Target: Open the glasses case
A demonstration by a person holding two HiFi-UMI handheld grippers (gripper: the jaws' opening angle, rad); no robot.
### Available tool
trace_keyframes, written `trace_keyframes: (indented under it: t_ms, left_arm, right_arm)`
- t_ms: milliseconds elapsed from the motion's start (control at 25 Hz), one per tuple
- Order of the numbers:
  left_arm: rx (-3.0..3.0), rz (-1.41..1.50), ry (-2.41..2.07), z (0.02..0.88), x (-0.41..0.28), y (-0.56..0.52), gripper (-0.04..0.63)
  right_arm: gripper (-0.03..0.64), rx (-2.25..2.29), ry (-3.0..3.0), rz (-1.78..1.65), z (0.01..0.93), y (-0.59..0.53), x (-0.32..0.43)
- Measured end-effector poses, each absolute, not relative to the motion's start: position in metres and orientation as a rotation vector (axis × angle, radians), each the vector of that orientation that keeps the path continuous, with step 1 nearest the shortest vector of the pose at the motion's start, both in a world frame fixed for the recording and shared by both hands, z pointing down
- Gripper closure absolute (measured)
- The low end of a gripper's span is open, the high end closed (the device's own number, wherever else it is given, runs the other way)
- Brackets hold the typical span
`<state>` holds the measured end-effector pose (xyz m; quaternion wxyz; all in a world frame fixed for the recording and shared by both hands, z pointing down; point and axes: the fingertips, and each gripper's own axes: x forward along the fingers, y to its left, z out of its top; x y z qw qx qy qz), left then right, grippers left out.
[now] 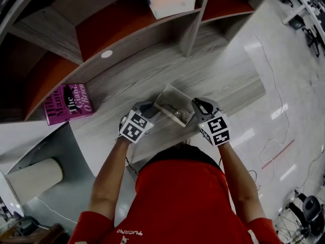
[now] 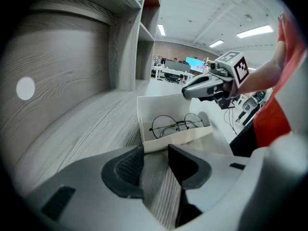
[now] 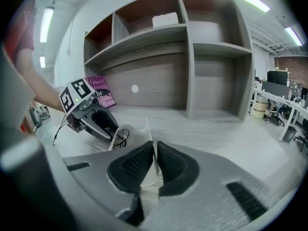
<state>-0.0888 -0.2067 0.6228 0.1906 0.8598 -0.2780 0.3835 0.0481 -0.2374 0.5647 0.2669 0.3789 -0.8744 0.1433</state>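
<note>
The right gripper (image 3: 154, 150) pinches the thin upright lid (image 1: 172, 95) of the white glasses case (image 2: 175, 137), its pads pressed together and covering the lid's edge. The left gripper (image 2: 156, 150) stands wide, its tips just at the case's near wall (whether they touch it is hard to tell). Both forearms reach forward, with the grippers tilted down at the wood desk (image 1: 223, 80). The glasses (image 2: 175, 125) lie inside the case.

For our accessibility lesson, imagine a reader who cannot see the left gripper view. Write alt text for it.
An open white glasses case holding round wire-rimmed glasses sits on a grey wood-grain desk. The left gripper has its jaws apart in the foreground, just short of the case, while the right gripper comes in at the case's far side.
</note>
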Motion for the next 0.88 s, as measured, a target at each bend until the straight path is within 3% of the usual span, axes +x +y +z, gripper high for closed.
trace_keyframes:
  t_ms: [360, 880]
  left_arm:
    - [2.435, 1.06, -0.812, 0.619, -0.088, -0.211, 0.44]
    - [2.441, 0.941, -0.917, 0.585, -0.095, -0.215, 0.44]
  right_arm:
    - [0.581, 1.012, -2.382, 0.379, 0.561, -0.236, 0.044]
    - [0.525, 0.948, -2.482, 0.335, 0.531, -0.228, 0.035]
